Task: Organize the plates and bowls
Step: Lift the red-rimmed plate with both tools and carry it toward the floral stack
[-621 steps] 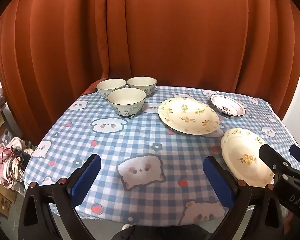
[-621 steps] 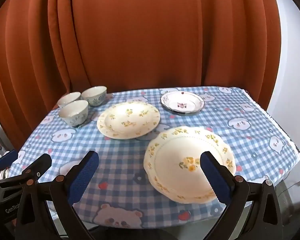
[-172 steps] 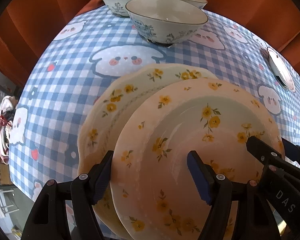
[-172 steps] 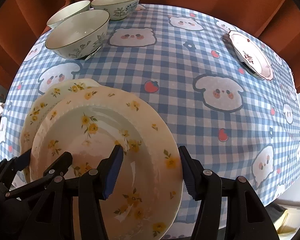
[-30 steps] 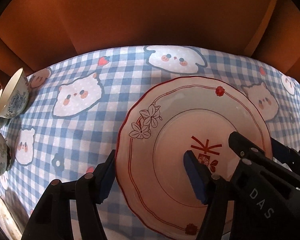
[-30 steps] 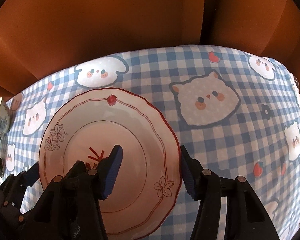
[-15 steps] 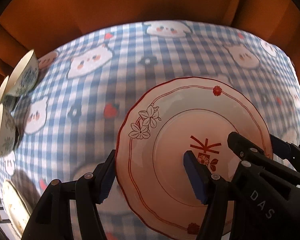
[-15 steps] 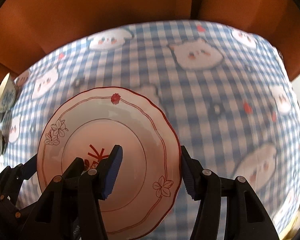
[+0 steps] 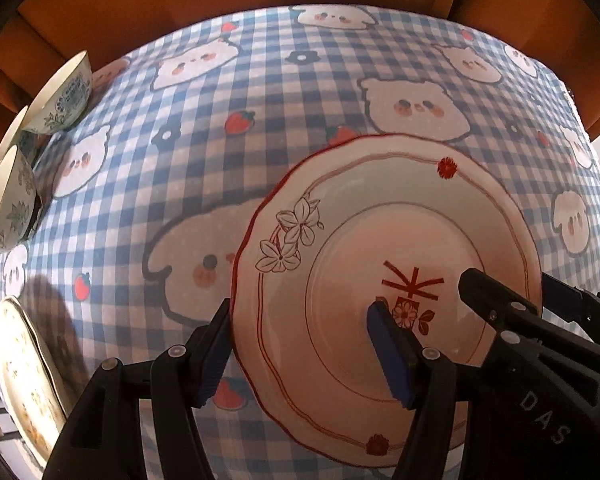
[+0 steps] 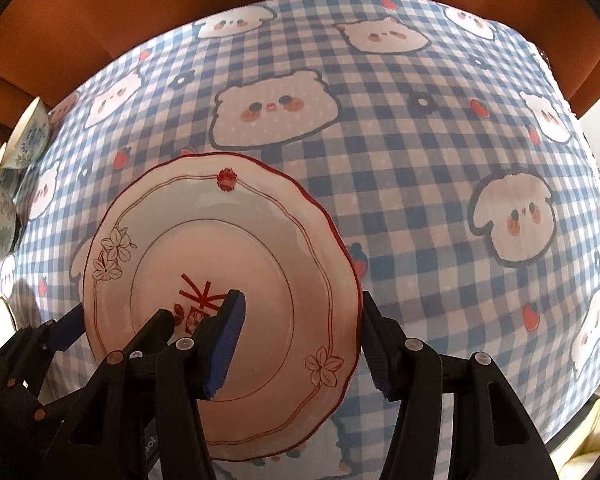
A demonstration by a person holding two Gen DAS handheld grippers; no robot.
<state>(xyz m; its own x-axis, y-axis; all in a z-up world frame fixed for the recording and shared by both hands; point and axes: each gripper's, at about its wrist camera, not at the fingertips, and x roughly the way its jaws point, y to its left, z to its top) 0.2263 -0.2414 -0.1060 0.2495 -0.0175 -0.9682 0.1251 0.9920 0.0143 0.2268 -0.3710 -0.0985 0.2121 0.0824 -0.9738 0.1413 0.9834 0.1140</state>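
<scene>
The red-rimmed plate (image 9: 384, 280) hangs clear above the checked tablecloth (image 9: 260, 92), carried between both tools. The left gripper (image 9: 300, 344) has its jaws about half open and closed on the plate's edge at nine o'clock in its own view: one blue pad sits outside the rim, the other inside the well. The right gripper (image 10: 300, 344) does the same at three o'clock of the plate in its view, also about half open. Two opposed grips likely keep the shallow plate level, since a single pinch on one rim would let it tip. The yellow-flowered plates (image 9: 24, 380) lie stacked at eight o'clock in the left view, and three bowls (image 9: 8, 200) crowd the ten o'clock edge (partly cut off). Judging by the task, the plate is probably headed for that stack.
</scene>
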